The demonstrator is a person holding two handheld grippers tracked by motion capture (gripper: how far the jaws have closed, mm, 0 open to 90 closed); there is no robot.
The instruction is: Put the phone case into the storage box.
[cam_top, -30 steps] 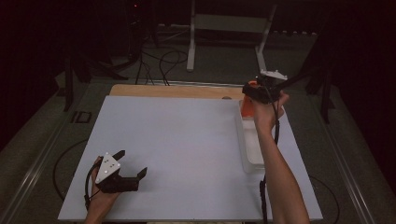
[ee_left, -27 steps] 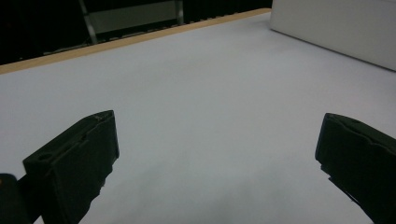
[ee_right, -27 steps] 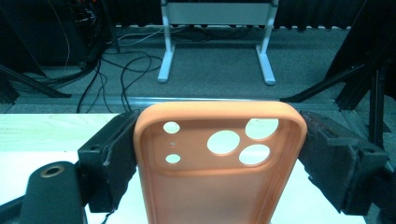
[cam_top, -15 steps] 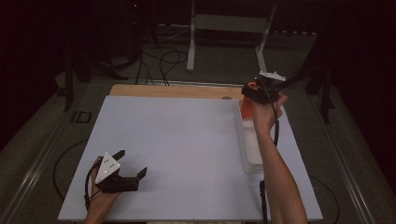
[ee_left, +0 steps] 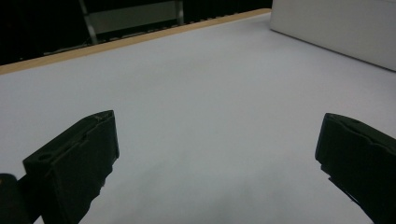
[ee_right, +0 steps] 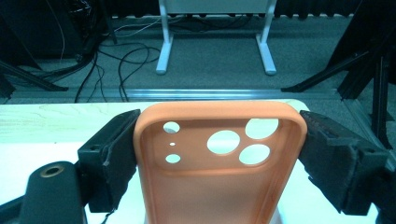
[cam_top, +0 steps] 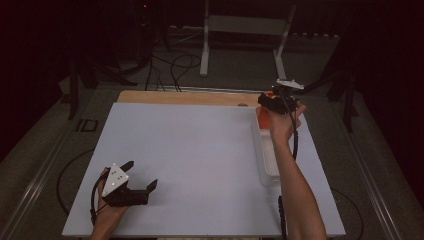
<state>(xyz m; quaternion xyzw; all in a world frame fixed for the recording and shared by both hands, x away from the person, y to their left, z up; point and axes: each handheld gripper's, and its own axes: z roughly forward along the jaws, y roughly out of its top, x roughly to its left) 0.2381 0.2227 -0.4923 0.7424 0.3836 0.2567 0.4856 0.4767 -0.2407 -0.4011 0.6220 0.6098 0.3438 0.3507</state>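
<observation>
An orange phone case (ee_right: 219,163) with round camera holes stands between the jaws of my right gripper (ee_right: 219,154), which is shut on its two long sides. From above, that right gripper (cam_top: 272,102) is held over the far end of a white tray (cam_top: 270,155), with the orange phone case (cam_top: 263,120) just below it. My left gripper (cam_top: 140,175) rests low at the near left of the white table (cam_top: 190,150), open, nothing between its black fingers (ee_left: 74,163).
The table's wooden far edge (cam_top: 185,97) lies behind the white sheet. A white stand (cam_top: 245,30) and cables (cam_top: 175,65) are on the floor beyond. The tray's white wall (ee_left: 336,28) rises ahead of the left gripper, to its right.
</observation>
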